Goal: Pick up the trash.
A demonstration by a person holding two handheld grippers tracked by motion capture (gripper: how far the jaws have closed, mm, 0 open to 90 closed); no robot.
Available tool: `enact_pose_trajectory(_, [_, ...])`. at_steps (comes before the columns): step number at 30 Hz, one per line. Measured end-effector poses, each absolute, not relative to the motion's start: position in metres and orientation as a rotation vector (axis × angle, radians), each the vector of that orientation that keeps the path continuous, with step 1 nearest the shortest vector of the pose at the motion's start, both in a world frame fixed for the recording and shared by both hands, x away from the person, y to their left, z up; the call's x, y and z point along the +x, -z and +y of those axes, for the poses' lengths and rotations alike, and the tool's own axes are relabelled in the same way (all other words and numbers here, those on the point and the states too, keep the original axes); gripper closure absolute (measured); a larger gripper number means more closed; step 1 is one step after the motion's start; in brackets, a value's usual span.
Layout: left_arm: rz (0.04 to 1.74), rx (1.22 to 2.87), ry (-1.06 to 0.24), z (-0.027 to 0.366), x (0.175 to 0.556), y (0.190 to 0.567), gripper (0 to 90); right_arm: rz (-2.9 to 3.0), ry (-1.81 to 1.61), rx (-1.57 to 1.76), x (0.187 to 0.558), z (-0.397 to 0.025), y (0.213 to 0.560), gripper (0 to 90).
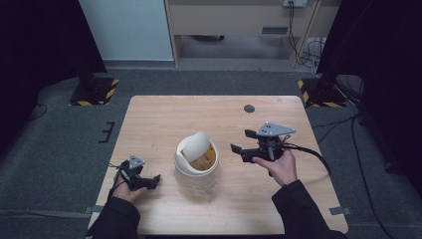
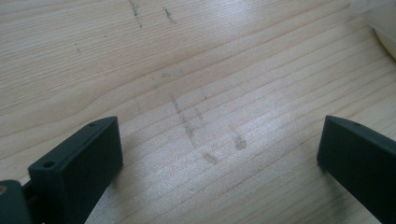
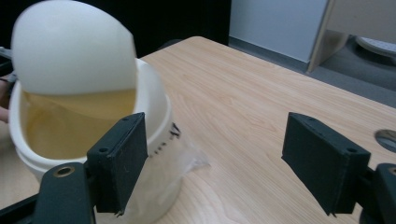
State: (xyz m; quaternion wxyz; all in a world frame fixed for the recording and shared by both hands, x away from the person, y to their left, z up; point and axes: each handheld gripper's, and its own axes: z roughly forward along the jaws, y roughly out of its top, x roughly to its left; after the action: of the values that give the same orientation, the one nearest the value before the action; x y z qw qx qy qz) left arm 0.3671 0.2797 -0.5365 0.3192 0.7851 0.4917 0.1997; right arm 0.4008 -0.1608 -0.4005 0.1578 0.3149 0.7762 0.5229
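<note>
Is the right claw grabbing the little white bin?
No, the right claw is open and sits beside the white bin without touching it, with bare table between them.

Bin (image 1: 197, 162) mid-table; left gripper (image 1: 149, 182) left; right gripper (image 1: 242, 142) right.

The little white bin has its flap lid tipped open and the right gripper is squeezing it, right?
Not quite. The white bin does have its flap lid tipped open, but the right gripper is not squeezing it: the right gripper view shows its jaws spread wide, apart from the bin.
</note>
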Motion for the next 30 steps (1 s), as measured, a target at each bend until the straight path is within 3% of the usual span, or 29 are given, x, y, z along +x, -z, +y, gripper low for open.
enact_pose_trajectory(13, [1.293,2.066,-0.525,0.280,0.367,0.536,0.0,2.172,-1.346,1.041,0.410,-0.197,0.433,23.2])
enact_pose_trajectory(30, [1.293,2.066,-0.524,0.280,0.367,0.536,0.0,2.207,-1.216,1.137,0.422,-0.210,0.471,24.8])
